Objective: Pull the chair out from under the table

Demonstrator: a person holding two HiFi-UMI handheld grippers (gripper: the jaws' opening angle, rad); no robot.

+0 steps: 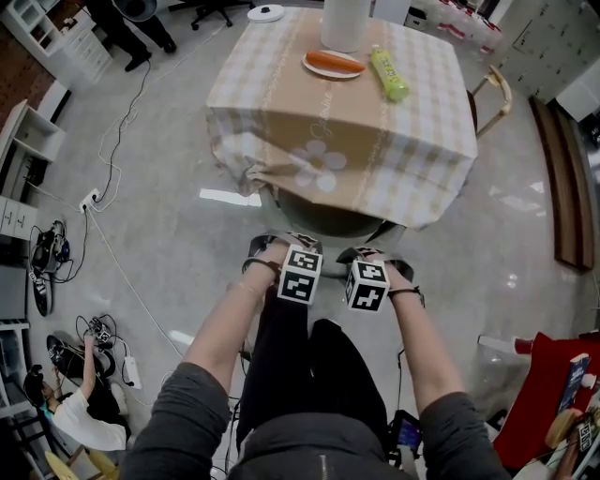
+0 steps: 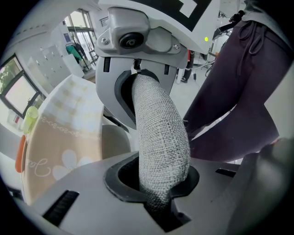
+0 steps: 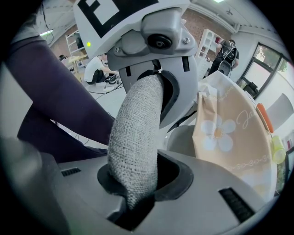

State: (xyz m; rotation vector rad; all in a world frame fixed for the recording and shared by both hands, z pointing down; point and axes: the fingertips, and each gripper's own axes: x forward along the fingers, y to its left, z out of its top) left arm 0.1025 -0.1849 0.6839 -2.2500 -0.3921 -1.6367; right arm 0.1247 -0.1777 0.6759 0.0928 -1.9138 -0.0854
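Note:
The chair is tucked under the table, its grey seat (image 1: 323,221) showing below the cloth's front edge. Its top rail is a padded bar in grey woven fabric (image 2: 161,137), also seen in the right gripper view (image 3: 135,137). My left gripper (image 1: 281,249) is shut on that rail's left part, and the fabric bulges out of its jaws (image 2: 158,193). My right gripper (image 1: 371,257) is shut on the rail a hand's width to the right (image 3: 138,183). Each gripper view shows the other gripper clamped further along the same bar. I stand just behind the chair.
The table (image 1: 281,89) wears a checked cloth with flower prints and carries a plate with a sausage (image 1: 334,64), a green bottle (image 1: 388,73) and a white cylinder (image 1: 345,23). A second chair (image 1: 494,94) stands at its right. Cables (image 1: 112,169) and a seated person (image 1: 80,403) are on the left.

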